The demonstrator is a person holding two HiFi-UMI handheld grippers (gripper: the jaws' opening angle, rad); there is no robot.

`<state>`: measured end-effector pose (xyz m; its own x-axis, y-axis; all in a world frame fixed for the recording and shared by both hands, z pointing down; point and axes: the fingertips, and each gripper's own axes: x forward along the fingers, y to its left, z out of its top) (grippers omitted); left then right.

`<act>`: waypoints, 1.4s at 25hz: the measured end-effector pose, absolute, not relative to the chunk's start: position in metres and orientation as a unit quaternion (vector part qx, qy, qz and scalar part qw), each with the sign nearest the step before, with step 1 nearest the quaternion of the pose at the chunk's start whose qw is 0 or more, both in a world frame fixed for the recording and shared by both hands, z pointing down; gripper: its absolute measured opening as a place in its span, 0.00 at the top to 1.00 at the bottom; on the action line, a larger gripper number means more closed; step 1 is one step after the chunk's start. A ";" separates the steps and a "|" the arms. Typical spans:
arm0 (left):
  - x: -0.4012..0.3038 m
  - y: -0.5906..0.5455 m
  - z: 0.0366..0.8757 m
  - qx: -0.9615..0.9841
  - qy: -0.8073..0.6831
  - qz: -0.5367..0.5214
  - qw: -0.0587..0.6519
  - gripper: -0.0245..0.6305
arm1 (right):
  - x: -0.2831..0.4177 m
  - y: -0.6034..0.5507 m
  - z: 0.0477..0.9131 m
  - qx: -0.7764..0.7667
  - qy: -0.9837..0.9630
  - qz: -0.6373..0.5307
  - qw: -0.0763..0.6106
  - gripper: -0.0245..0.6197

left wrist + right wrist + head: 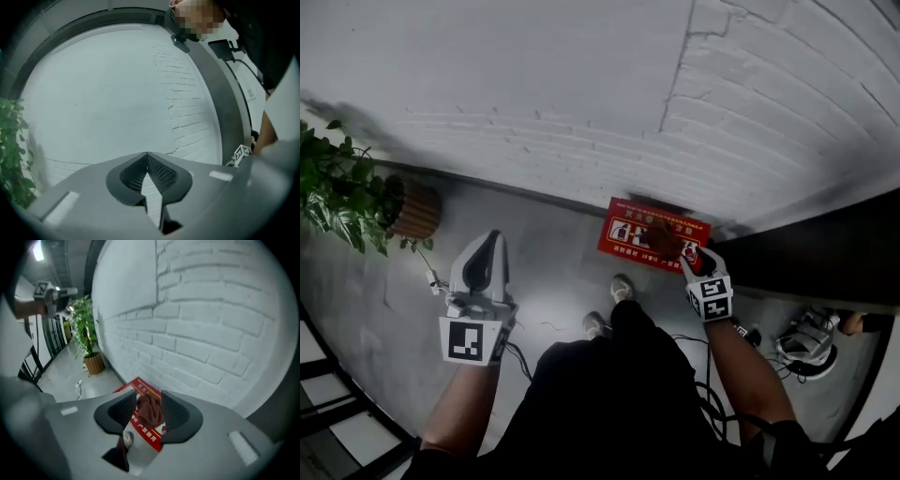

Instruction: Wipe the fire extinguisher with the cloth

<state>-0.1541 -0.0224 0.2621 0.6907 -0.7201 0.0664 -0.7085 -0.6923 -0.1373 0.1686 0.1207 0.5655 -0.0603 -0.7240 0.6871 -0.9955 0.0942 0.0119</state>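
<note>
A red box [623,230] by the wall carried white characters and pictograms, too small to read. The cube [472,339] on the left gripper [490,242] and that on the right gripper [682,258] bore square black-and-white markers

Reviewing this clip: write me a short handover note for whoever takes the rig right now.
Left gripper: shut, empty, held level, off to the side of the job.
Right gripper: open, angled down over the cloth; its pads are not pressing it.
Things: the cloth lies bunched on the red box by the wall.
Done: the cloth is at the box.
Left: no extinguisher itself shows; likely grip the cloth and wipe.
</note>
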 end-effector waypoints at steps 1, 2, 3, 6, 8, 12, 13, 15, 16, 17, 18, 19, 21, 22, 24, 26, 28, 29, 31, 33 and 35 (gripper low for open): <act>-0.153 -0.029 0.258 -0.912 0.399 -0.075 0.063 0.96 | 0.173 0.112 0.588 0.614 -0.678 0.268 0.302 0.69; -0.155 -0.034 0.255 -0.903 0.414 -0.093 0.073 0.96 | 0.176 0.104 0.609 0.599 -0.674 0.286 0.324 0.68; -0.159 -0.040 0.255 -0.892 0.431 -0.110 0.077 0.96 | 0.175 0.096 0.626 0.579 -0.675 0.300 0.344 0.68; -0.171 -0.052 0.262 -0.872 0.465 -0.140 0.062 0.96 | 0.166 0.078 0.668 0.517 -0.680 0.320 0.409 0.62; -0.178 -0.050 0.264 -0.865 0.473 -0.155 0.059 0.96 | 0.166 0.070 0.689 0.492 -0.677 0.318 0.445 0.61; -0.215 -0.045 0.263 -0.839 0.504 -0.194 0.066 0.96 | 0.153 0.049 0.724 0.439 -0.692 0.310 0.483 0.61; -0.225 -0.044 0.265 -0.831 0.513 -0.204 0.065 0.96 | 0.152 0.046 0.734 0.424 -0.691 0.310 0.496 0.61; -0.240 -0.041 0.276 -0.820 0.525 -0.223 0.056 0.96 | 0.157 0.053 0.757 0.397 -0.676 0.311 0.538 0.61; -0.246 -0.039 0.281 -0.815 0.530 -0.230 0.047 0.96 | 0.159 0.058 0.765 0.386 -0.666 0.314 0.555 0.61; -0.250 -0.037 0.283 -0.811 0.536 -0.232 0.039 0.96 | 0.157 0.062 0.769 0.379 -0.660 0.320 0.564 0.62; -0.253 -0.035 0.282 -0.808 0.542 -0.228 0.033 0.96 | 0.152 0.061 0.770 0.374 -0.660 0.327 0.563 0.65; -0.254 -0.032 0.279 -0.806 0.548 -0.223 0.030 0.96 | 0.144 0.054 0.769 0.370 -0.669 0.328 0.555 0.71; -0.259 -0.026 0.274 -0.803 0.555 -0.216 0.026 0.96 | 0.121 0.025 0.758 0.366 -0.703 0.304 0.528 0.77; -0.263 -0.023 0.273 -0.801 0.559 -0.215 0.025 0.96 | 0.109 0.004 0.752 0.366 -0.720 0.287 0.515 0.78; -0.277 -0.018 0.274 -0.792 0.571 -0.217 0.019 0.96 | 0.089 -0.042 0.748 0.370 -0.739 0.268 0.495 0.78; -0.291 -0.013 0.274 -0.777 0.588 -0.224 0.010 0.96 | 0.069 -0.080 0.748 0.362 -0.748 0.267 0.488 0.78; -0.296 -0.006 0.271 -0.770 0.591 -0.239 0.011 0.96 | 0.051 -0.100 0.752 0.342 -0.751 0.271 0.495 0.78; -0.297 -0.004 0.271 -0.769 0.588 -0.249 0.013 0.96 | 0.045 -0.104 0.757 0.332 -0.752 0.274 0.500 0.78; -0.299 -0.002 0.276 -0.769 0.582 -0.264 0.013 0.96 | 0.044 -0.106 0.763 0.319 -0.750 0.278 0.508 0.78; -0.299 -0.006 0.283 -0.768 0.584 -0.262 0.002 0.96 | 0.050 -0.098 0.764 0.312 -0.746 0.295 0.510 0.79; -0.290 -0.014 0.285 -0.776 0.579 -0.250 -0.001 0.96 | 0.061 -0.076 0.766 0.304 -0.732 0.334 0.510 0.79</act>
